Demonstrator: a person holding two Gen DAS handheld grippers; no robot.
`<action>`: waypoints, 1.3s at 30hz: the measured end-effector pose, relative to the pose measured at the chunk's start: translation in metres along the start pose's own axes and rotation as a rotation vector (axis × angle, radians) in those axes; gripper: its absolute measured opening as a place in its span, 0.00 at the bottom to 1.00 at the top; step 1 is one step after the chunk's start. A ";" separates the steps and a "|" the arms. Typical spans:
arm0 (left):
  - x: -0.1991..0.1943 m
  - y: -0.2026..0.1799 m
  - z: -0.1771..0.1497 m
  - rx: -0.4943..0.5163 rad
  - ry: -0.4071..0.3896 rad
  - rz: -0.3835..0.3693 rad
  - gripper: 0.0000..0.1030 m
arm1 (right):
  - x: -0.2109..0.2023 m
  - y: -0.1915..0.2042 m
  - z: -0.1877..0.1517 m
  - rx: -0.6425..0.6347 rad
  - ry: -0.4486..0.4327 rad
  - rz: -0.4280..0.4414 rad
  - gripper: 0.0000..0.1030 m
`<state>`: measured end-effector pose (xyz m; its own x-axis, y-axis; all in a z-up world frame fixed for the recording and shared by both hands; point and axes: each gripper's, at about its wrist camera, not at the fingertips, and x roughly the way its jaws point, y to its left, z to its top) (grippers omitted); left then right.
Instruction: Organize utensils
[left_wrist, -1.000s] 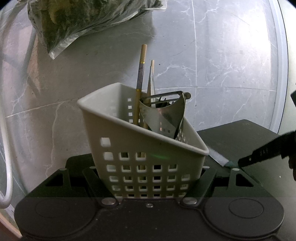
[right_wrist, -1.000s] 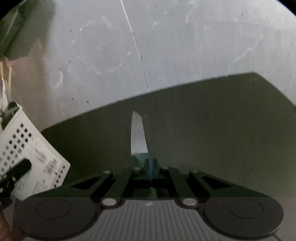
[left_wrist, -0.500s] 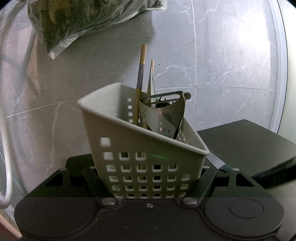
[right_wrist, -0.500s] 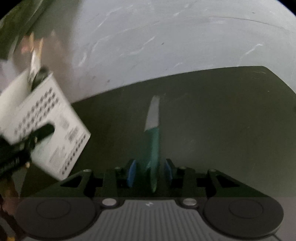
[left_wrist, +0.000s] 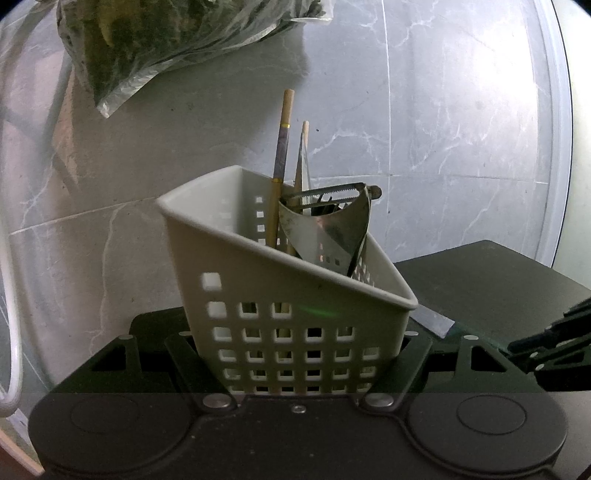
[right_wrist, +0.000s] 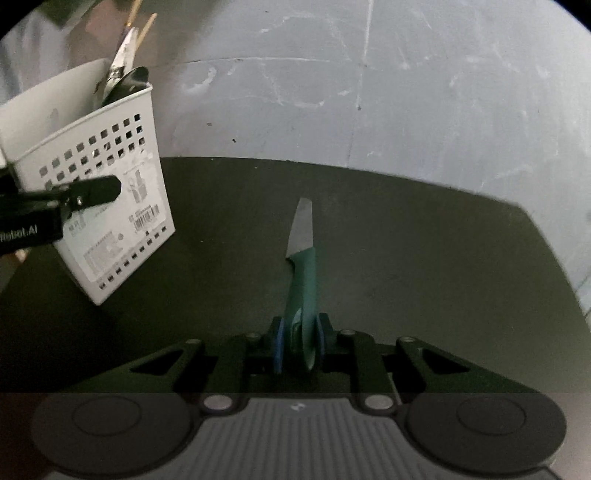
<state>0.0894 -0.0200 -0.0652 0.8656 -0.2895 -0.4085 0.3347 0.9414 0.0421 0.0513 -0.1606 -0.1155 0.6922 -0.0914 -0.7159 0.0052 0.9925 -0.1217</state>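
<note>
My left gripper (left_wrist: 299, 354) is shut on a white perforated utensil basket (left_wrist: 280, 295) and holds it tilted. In the basket stand chopsticks (left_wrist: 282, 155) and a metal peeler (left_wrist: 328, 225). My right gripper (right_wrist: 299, 347) is shut on the green handle of a small knife (right_wrist: 302, 266); its blade points forward over a dark mat (right_wrist: 406, 258). The basket (right_wrist: 92, 177) and a left finger (right_wrist: 92, 192) show at the left of the right wrist view. The knife blade (left_wrist: 432, 321) shows just right of the basket in the left wrist view.
A plastic bag of greens (left_wrist: 166, 44) lies on the grey marble surface (left_wrist: 443, 129) behind the basket. A white cable (left_wrist: 11, 314) runs along the far left. The dark mat (left_wrist: 480, 280) reaches to the right.
The right gripper slid back along the knife from near the blade to the handle end and holds it there. The basket swung closer in the right view. The left gripper stayed still.
</note>
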 end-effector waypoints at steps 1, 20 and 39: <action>0.000 0.000 0.000 0.001 0.000 -0.001 0.75 | 0.000 -0.002 -0.001 -0.021 -0.003 0.005 0.18; 0.002 0.000 0.004 0.024 0.011 0.000 0.75 | 0.018 -0.063 0.006 -0.683 -0.047 0.174 0.41; -0.002 0.001 0.002 -0.008 0.003 0.005 0.75 | 0.074 -0.092 0.068 0.677 0.179 0.137 0.56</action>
<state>0.0890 -0.0186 -0.0629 0.8663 -0.2841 -0.4108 0.3272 0.9442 0.0369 0.1516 -0.2532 -0.1106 0.5896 0.0835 -0.8034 0.4137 0.8230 0.3892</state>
